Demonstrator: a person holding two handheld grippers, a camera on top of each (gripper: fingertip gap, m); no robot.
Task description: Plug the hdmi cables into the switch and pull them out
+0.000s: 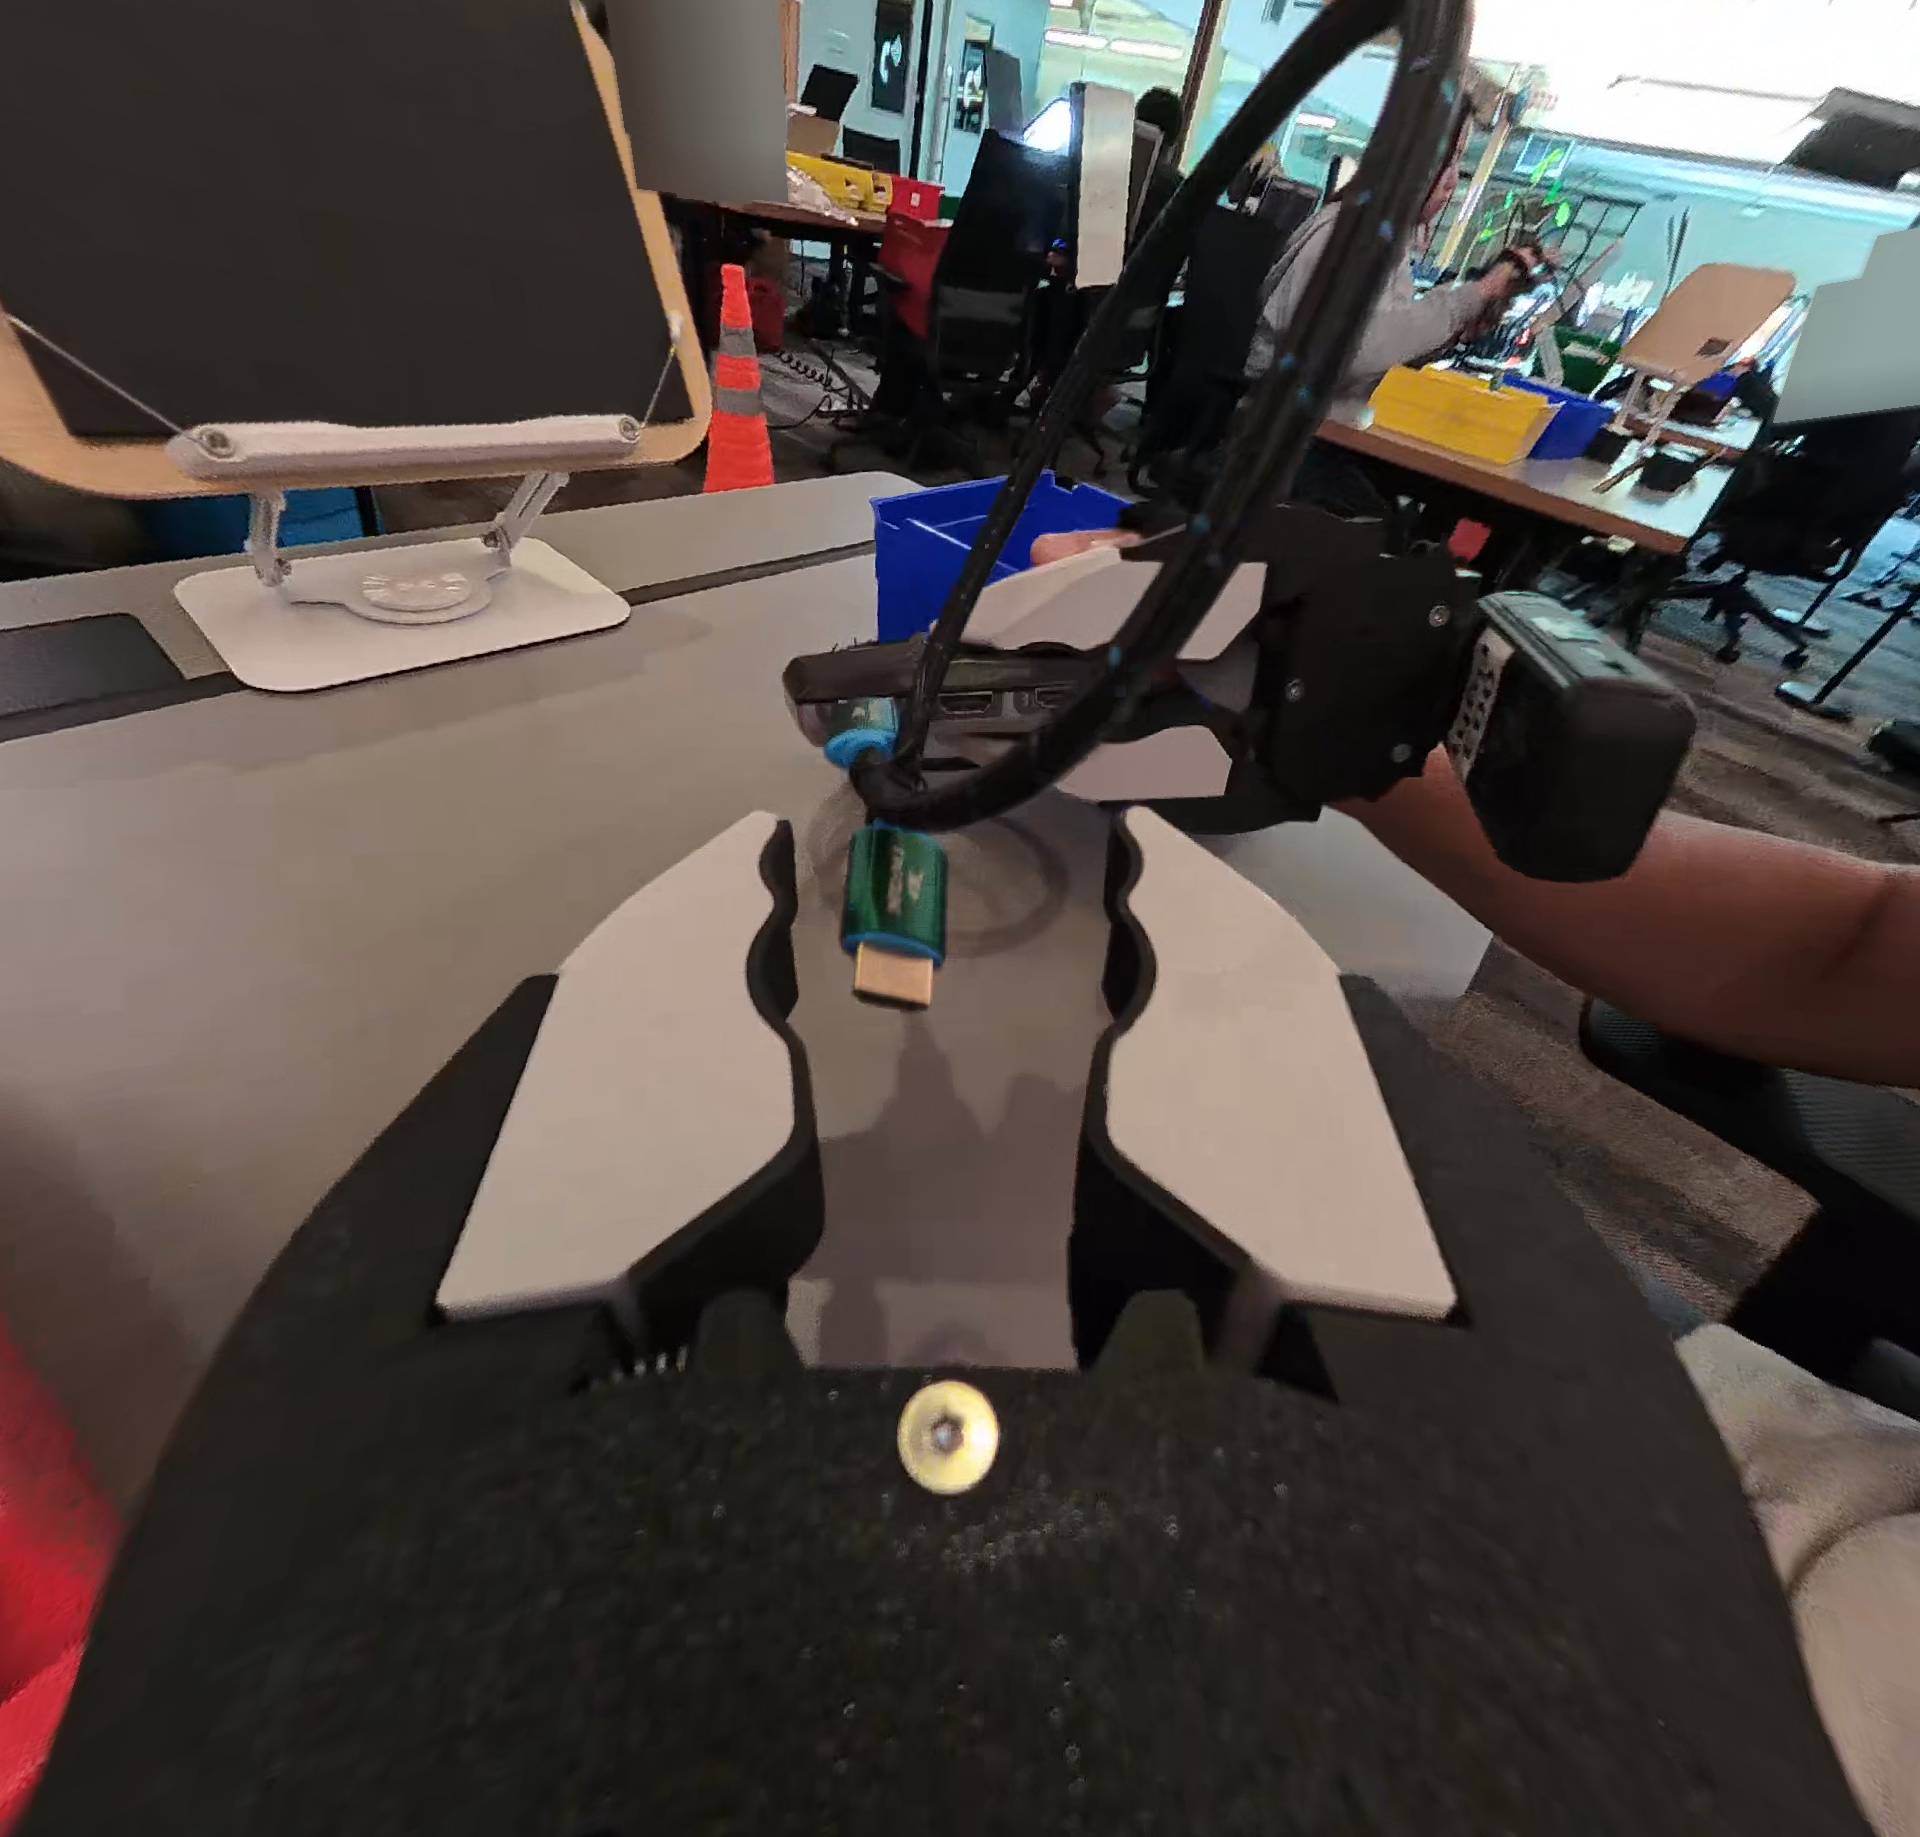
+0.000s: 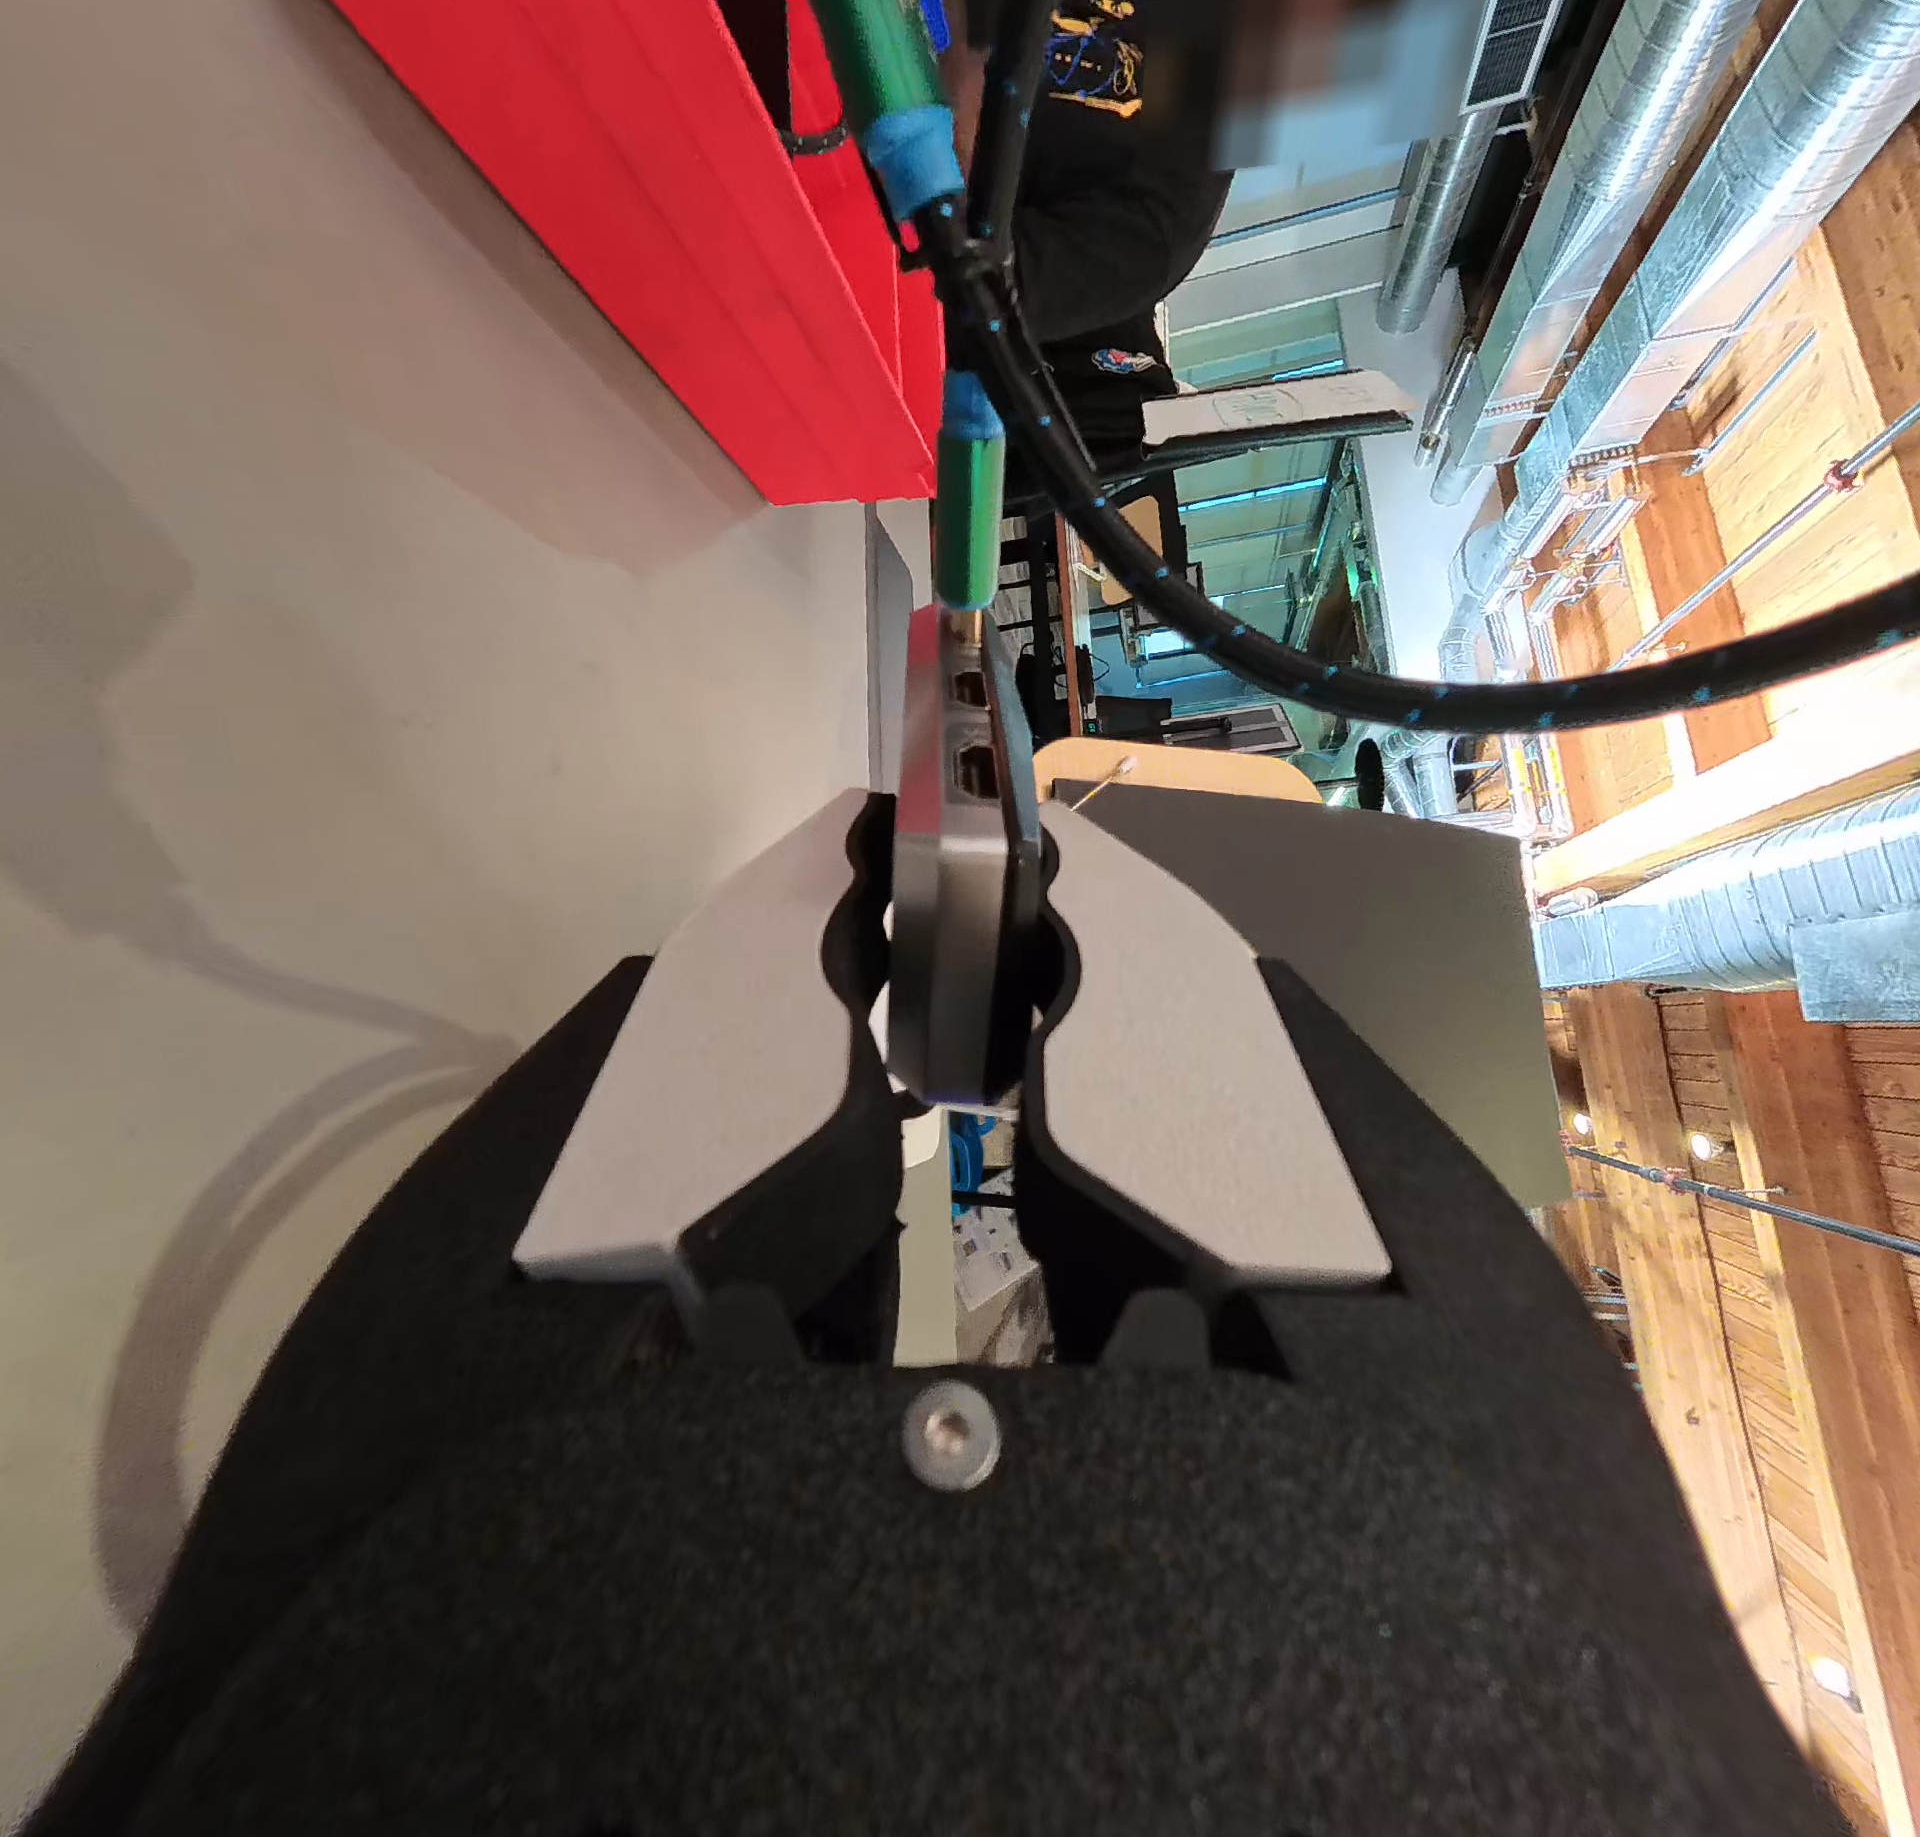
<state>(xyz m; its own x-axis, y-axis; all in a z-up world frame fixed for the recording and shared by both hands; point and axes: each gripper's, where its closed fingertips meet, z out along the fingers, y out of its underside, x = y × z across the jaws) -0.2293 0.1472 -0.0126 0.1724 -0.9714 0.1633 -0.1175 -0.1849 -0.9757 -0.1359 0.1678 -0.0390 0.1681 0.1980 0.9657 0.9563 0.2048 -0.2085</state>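
The right claw is clamping the switch by its end and holding it above the table, with the port edge facing toward the left claw. In the right wrist view, one green plug is sitting in the switch's far port, its gold tip just showing at the socket, while two ports nearer the claw are standing empty. The black cable is rising from that plug in a tall loop and coming back down, and its other green plug is hanging free with the gold tip pointing toward the left wrist camera.

The left claw is standing open and gripping nothing. The free plug is sitting between its fingers in the left wrist view, but whether it is truly inside the gap or just beyond the tips is hard to judge; neither finger is touching it.

As for progress, one plug appears to be seated, though how deep it is going in cannot be told. The second plug is out of the switch, and these pictures alone are not showing whether it is waiting to be plugged in or is already pulled out. Either way, the seated plug is still to be pulled, so the task is not finished. A blue bin is sitting behind the switch, and a red one is lying near the left claw.
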